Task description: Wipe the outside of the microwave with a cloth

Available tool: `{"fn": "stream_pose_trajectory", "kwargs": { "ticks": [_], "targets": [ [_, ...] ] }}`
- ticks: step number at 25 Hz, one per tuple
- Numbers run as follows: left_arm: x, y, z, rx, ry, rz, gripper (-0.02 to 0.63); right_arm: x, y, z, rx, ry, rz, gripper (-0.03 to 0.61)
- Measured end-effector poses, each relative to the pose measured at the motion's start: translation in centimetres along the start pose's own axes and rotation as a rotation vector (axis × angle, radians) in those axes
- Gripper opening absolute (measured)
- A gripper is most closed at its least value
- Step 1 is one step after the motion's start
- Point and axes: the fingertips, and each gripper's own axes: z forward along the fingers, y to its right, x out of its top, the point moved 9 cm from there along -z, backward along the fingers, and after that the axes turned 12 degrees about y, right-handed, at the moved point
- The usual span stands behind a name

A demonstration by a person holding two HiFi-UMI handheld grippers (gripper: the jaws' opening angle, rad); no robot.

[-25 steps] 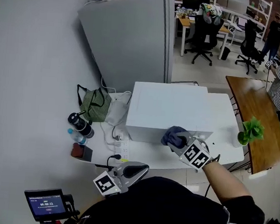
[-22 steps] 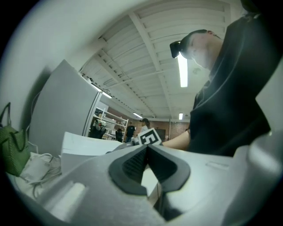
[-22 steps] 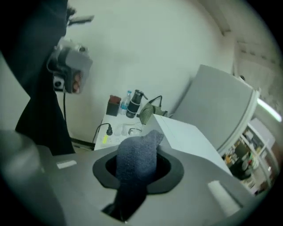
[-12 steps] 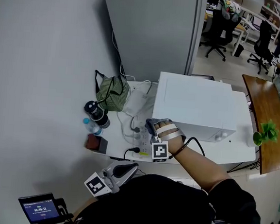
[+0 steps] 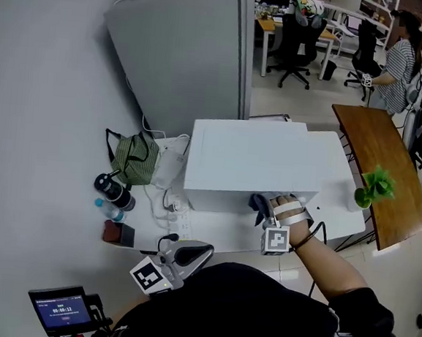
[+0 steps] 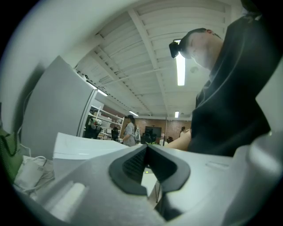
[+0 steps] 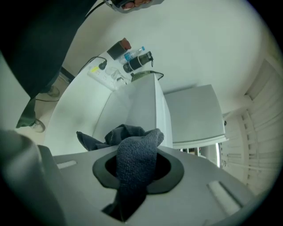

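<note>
Right gripper [image 7: 138, 174] is clamped on the dark cloth [image 7: 136, 145], which looks pressed against the white microwave's [image 5: 255, 164] front face, low down. I'd hold the wad flat and sweep in overlapping strokes. Left gripper [image 6: 146, 164] is pinched together on nothing, down by the body. The head view shows where the cloth sits; the right gripper view shows the pinch.

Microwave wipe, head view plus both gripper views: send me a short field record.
microwave: white, on white table
cloth: dark, bunched against microwave's front face
right gripper: fingers shut on cloth
left gripper: fingers together, empty, away from microwave
beside microwave: green bag
</note>
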Motion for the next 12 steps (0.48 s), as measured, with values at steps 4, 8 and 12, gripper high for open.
{"fn": "stream_pose_trajectory", "kwargs": {
  "ticks": [4, 8, 12],
  "targets": [
    [-2.2, 1.1, 4.9, -0.067, -0.026, -0.016, 0.003, -8.2, -1.7, -4.0, -0.025, -0.105, 0.026, 0.08],
    [-1.8, 2.0, 7.0, -0.095, -0.044, -0.022, 0.003, -10.1, -0.7, -6.3, -0.057, -0.13, 0.06, 0.078],
    [-2.0, 1.5, 6.1, -0.068, -0.028, -0.033, 0.003, -8.7, -0.2, -6.0, -0.034, -0.076, 0.274, 0.08]
  ]
}}
